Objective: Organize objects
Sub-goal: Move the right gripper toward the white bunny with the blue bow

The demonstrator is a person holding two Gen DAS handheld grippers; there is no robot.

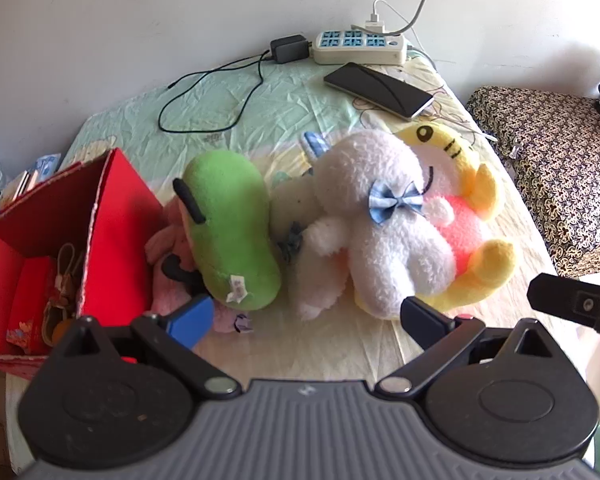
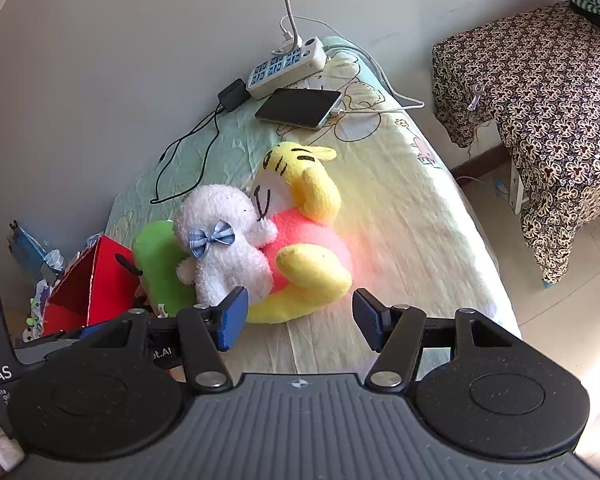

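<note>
While hovering over the bed, left gripper (image 1: 306, 312) spread wide, empty; right gripper (image 2: 300, 322) parted, seemingly clear of fluffy white plush rabbit (image 2: 224, 248) at eleven o'clock.

On my left gripper (image 2: 4, 360), seen at the edge of the right wrist view, I read the white letters "AS", cut off at the start. On my right gripper (image 2: 296, 322), between the finger arms, I read "ot.AI". Smaller print there is too tiny to read.
</note>
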